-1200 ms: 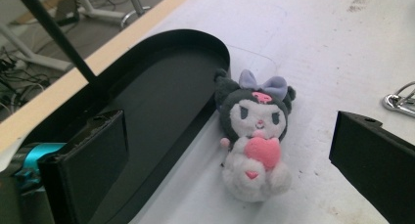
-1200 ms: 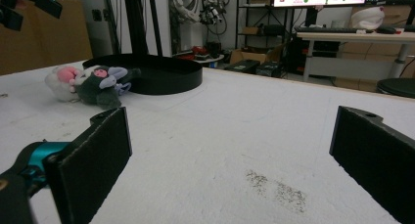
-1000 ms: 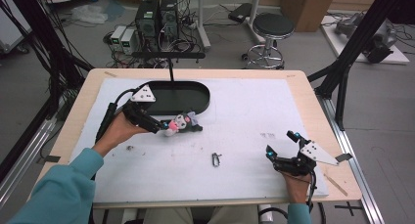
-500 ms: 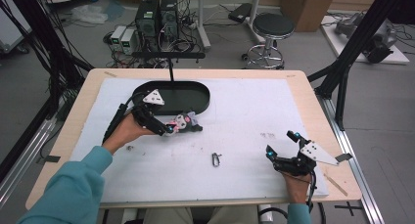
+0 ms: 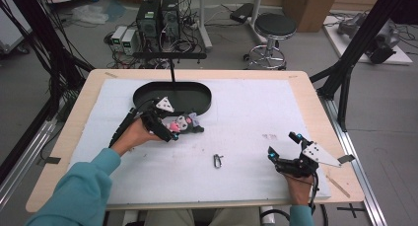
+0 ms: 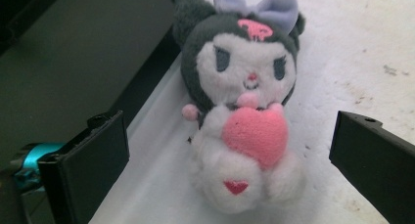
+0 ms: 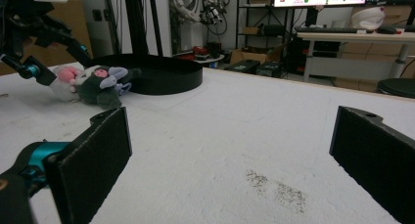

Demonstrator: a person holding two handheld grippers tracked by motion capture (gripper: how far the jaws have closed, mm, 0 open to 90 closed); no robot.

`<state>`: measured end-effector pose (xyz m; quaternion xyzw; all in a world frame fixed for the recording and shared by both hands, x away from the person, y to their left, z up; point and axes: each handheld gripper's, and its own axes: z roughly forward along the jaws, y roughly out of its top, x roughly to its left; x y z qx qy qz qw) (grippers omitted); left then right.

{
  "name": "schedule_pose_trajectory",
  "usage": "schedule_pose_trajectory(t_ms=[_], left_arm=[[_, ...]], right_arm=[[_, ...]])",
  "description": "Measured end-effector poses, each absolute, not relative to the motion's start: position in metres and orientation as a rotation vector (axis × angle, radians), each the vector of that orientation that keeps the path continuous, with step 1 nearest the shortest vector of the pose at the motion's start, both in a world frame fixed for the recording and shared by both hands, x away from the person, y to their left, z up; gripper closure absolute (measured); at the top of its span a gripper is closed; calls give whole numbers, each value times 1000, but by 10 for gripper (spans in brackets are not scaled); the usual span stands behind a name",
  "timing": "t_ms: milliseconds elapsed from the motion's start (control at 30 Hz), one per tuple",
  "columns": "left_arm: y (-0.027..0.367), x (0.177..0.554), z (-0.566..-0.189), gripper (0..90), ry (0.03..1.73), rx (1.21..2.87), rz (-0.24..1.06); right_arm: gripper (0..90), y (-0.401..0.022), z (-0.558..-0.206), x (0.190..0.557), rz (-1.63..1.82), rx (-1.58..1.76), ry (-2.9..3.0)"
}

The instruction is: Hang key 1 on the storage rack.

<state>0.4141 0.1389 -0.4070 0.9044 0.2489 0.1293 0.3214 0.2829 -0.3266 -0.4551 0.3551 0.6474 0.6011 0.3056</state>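
- At the centre left of the high view, the plush point(image 5: 181, 123) lies on the surface beside the tray point(image 5: 202, 95).
- The left tool point(image 5: 172, 131) is wide open around it, holding nothing.
- Step: grasping; next the jaws should close on its body.
- The right tool point(image 5: 282, 148) rests open and empty.

A wooden table point(image 5: 305, 88) with a white cover stands on a grey floor point(image 5: 39, 88). Beyond it are a black stool point(image 5: 275, 26), computer boxes point(image 5: 157, 16) and cardboard boxes point(image 5: 308, 4).

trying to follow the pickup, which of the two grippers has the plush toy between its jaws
The left gripper: the plush toy lies between its open jaws beside the black tray. The right gripper is open over bare mat.
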Motion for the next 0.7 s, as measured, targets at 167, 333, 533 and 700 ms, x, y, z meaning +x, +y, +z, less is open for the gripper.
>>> schedule_pose_trajectory(t_ms=[167, 333, 533, 700], left_arm=[[137, 416, -412, 17, 672, 2408, 321], [135, 417, -417, 40, 697, 2451, 316], [134, 417, -417, 126, 712, 2466, 340], [135, 417, -417, 212, 719, 2480, 328]], right_arm=[[11, -327, -455, 283, 1588, 939, 1714], [11, -327, -455, 283, 1590, 940, 1713], [11, -328, -455, 283, 1602, 944, 1705], [11, -328, -455, 283, 1604, 939, 1701]])
